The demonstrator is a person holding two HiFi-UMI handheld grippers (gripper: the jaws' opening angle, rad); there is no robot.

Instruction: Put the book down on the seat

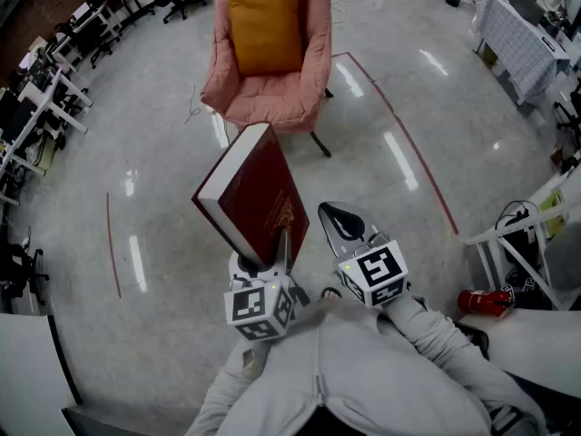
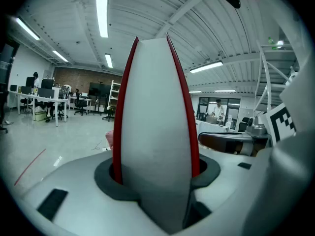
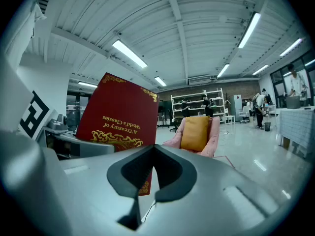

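We judge the task as roughly half done: close to us the book (image 1: pixel 259 193) is up in the air, tilted, while the armchair (image 1: pixel 313 57) stands well apart ahead across the floor with its seat bare below the orange cushion (image 1: pixel 265 25), so carrying the book there and laying it down is left to do. The left gripper (image 1: pixel 263 266) clamps the lower end of the book, its jaws apart by the book's thickness and pressed on both red covers. The right gripper (image 1: pixel 340 221) just beside it has its jaws together and holds nothing.
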